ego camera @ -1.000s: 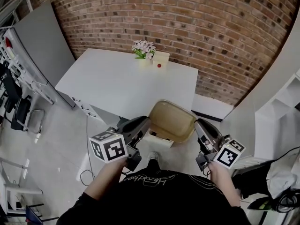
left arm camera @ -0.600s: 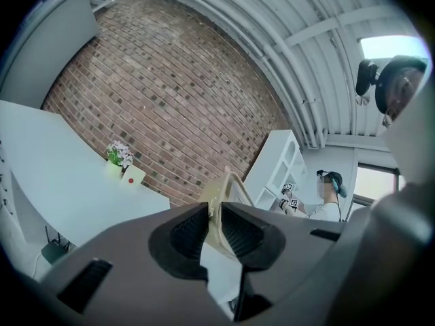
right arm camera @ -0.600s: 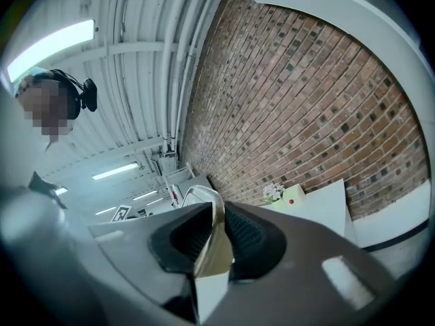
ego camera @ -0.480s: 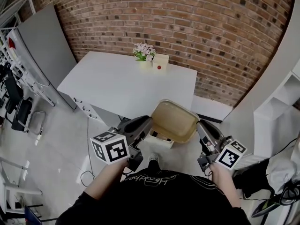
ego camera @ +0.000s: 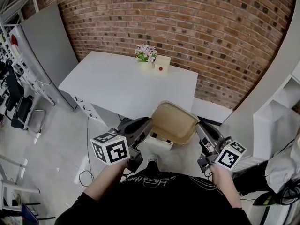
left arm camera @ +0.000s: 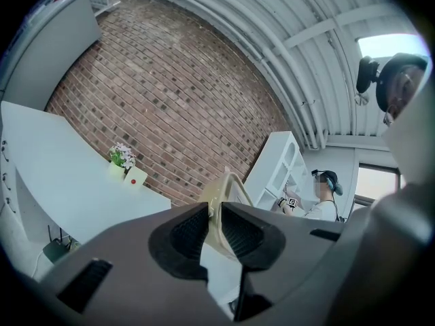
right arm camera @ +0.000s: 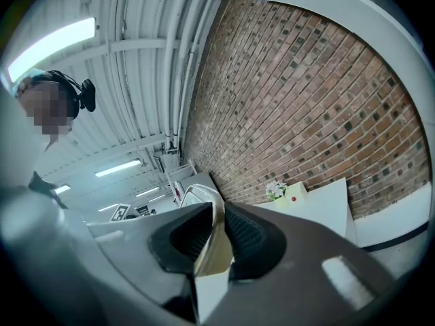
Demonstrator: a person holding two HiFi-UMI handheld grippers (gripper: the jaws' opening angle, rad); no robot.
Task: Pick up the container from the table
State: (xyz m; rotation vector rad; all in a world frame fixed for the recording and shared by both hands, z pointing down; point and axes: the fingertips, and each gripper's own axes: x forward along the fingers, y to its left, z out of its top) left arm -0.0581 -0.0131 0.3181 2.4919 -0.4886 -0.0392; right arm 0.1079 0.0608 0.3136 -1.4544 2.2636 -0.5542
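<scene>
Container held off the table, one gripper on each side wall.

Beige container (ego camera: 172, 122) sits lower centre of the head view, in the air in front of the near edge of the white table (ego camera: 123, 86) and not touching it. Left gripper (left arm camera: 213, 213) is clamped on the container's left wall, with the thin beige rim pinched between the ribbed pads. Right gripper (right arm camera: 216, 217) is clamped the same way on the right wall. The container tilts with its open side toward the head camera, and the inside shows only bare beige floor and walls. At the far edge of the table, upper centre of frame, stand a small pot of flowers (ego camera: 146, 52) and, just beside it, a pale card with a red dot (ego camera: 161, 63).
</scene>
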